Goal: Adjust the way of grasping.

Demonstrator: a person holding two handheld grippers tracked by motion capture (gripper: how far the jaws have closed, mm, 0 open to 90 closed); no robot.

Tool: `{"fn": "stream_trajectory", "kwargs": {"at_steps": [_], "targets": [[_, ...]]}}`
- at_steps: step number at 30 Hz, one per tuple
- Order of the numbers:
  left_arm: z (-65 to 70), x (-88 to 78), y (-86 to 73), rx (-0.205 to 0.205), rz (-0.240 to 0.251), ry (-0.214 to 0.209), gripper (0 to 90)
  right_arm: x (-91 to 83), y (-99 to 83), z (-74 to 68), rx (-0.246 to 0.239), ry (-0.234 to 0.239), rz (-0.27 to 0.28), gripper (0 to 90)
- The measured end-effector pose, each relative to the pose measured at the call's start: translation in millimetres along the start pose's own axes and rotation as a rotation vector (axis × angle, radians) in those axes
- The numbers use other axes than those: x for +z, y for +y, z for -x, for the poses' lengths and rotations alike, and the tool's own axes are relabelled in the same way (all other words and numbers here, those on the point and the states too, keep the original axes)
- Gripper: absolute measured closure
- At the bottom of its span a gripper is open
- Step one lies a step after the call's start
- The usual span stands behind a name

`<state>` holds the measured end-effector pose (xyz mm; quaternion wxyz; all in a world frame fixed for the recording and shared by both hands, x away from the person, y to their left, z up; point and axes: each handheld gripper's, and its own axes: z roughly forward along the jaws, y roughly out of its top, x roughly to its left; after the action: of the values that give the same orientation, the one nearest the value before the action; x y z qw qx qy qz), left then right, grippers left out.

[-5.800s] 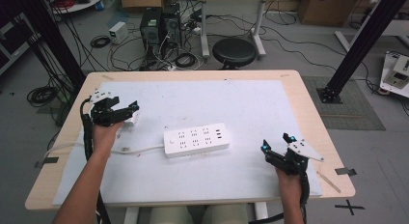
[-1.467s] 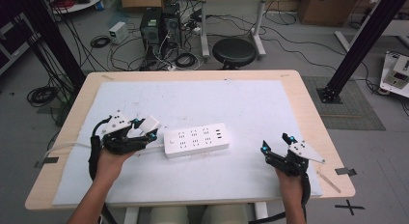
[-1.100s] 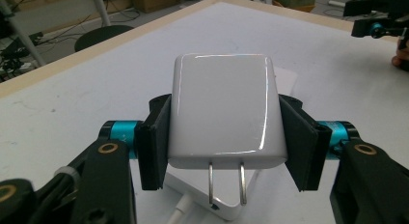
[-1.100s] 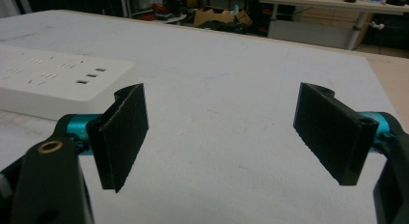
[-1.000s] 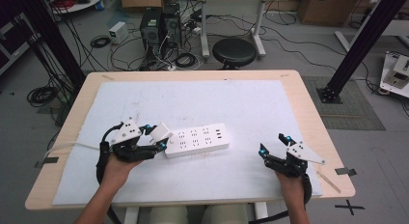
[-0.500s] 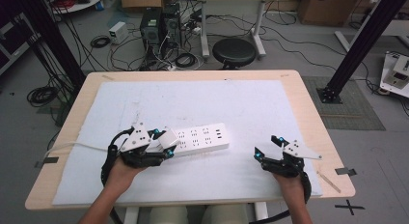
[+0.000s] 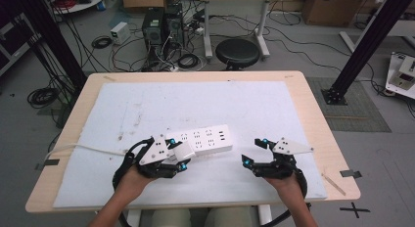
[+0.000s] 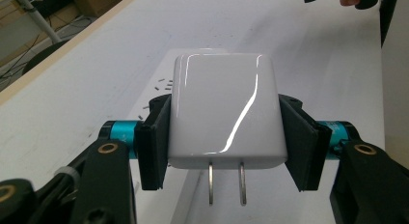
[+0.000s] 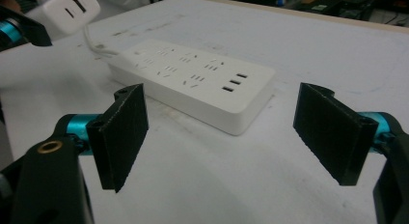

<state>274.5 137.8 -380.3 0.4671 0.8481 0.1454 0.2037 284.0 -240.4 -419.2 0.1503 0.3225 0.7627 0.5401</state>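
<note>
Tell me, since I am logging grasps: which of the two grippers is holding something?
The left gripper: its jaws are clamped on the sides of a white plug adapter, prongs showing. The right gripper stands open and empty, facing the power strip.

My left gripper (image 8: 224,137) clamps a glossy white plastic charger (image 8: 223,115) with bare metal prongs. The power strip (image 9: 193,81) looks smooth matt plastic; my pads (image 9: 123,134) matt black, the table (image 7: 318,124) edge pale wood.

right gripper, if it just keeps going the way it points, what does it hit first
Most likely the power strip: it lies on the table straight ahead of the open right gripper, near its USB end, with bare mat between. Depth is hard to judge, and it might pass above the strip.
</note>
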Motion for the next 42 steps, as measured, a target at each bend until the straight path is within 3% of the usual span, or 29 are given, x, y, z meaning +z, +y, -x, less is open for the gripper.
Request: {"fn": "stream_trajectory", "kwargs": {"at_steps": [6, 14, 19, 25, 32, 42], "targets": [[3.4, 3.2, 1.9, 0.040, -0.012, -0.008, 42.6, 5.6, 5.3, -4.9, 0.004, 0.049, -0.010, 20.4], [9.8, 7.7, 4.4, 0.101, -0.033, -0.003, 42.5, 12.3, 11.2, -10.0, 0.044, 0.120, -0.041, 20.4], [16.4, 12.1, 6.6, 0.146, -0.043, -0.010, 42.5, 16.0, 13.7, -12.3, 0.095, 0.187, -0.061, 20.4], [22.0, 17.9, 8.0, 0.174, -0.054, -0.026, 42.5, 23.6, 15.1, -17.5, 0.157, 0.261, -0.089, 20.4], [27.5, 22.1, 10.4, 0.203, -0.056, -0.041, 42.5, 33.9, 18.7, -23.2, 0.193, 0.327, -0.124, 20.4], [35.7, 29.8, 13.4, 0.260, -0.070, -0.048, 42.5, 46.2, 22.2, -23.7, 0.301, 0.449, -0.170, 20.4]]}}
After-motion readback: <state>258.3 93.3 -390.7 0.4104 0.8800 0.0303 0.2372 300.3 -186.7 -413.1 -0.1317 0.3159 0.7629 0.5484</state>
